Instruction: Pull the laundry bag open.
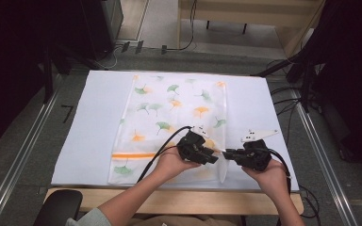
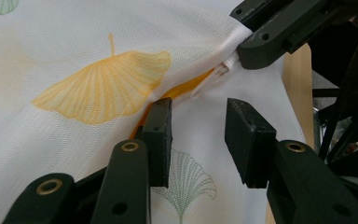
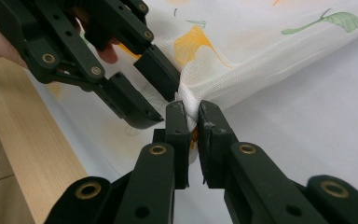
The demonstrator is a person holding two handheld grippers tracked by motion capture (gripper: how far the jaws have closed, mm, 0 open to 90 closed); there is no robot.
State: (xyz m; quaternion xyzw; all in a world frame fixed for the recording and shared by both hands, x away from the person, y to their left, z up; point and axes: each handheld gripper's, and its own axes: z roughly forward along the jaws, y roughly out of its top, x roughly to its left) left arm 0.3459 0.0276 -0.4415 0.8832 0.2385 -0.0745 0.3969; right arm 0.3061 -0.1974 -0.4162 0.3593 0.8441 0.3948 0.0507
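A white mesh bag [image 1: 169, 117] printed with green and orange ginkgo leaves lies flat on the white table cover [image 1: 99, 117]. My right gripper [image 3: 192, 109] is shut on a bunched bit of the bag's near right edge, beside the orange zipper [image 2: 186, 88] and its small white pull [image 2: 221, 70]. My left gripper [image 2: 198, 109] is open just in front of that spot, its pads hovering over the fabric with nothing pinched. In the high view the left gripper [image 1: 214, 157] and right gripper [image 1: 227, 153] meet tip to tip near the bag's front right corner.
The table's wooden front edge [image 1: 169, 197] runs just below the hands. A dark chair back [image 1: 59, 205] sits at the bottom left. Cables [image 1: 283, 94] and stands crowd the floor at the right, and metal rails flank the table.
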